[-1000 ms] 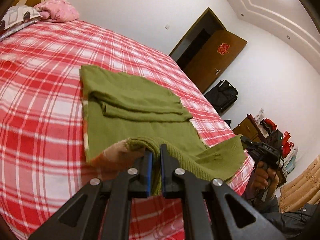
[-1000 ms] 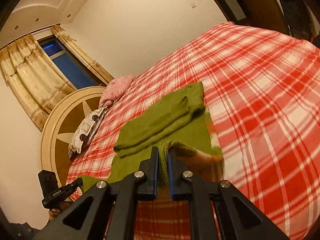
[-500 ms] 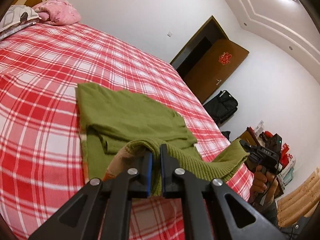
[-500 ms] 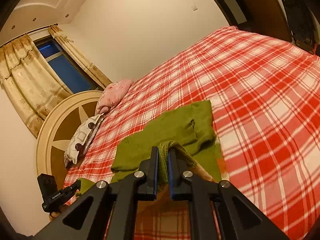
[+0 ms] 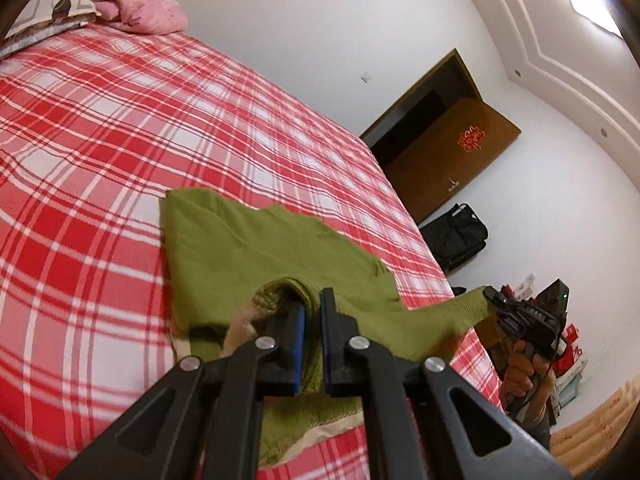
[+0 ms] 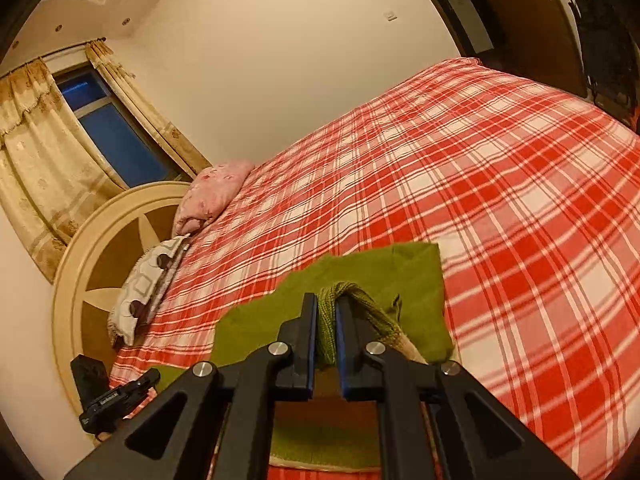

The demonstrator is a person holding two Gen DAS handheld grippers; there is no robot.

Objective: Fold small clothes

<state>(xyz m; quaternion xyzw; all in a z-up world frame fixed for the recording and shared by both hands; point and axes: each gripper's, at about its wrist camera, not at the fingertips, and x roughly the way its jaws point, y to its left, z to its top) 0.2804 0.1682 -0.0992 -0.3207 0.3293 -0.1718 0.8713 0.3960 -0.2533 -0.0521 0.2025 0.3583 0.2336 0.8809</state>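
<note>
From the left wrist, the left gripper (image 5: 311, 322) is pinched tight on a ribbed edge of the green sweater (image 5: 256, 252), which lies half doubled over on the plaid bed (image 5: 100, 152) — likely so the hem can be carried toward the far edge at twelve o'clock; at four o'clock the right gripper (image 5: 490, 300) holds the other corner. From the right wrist, that gripper (image 6: 326, 322) clamps the same knit edge — a matched hold that should keep the fold square.
</note>
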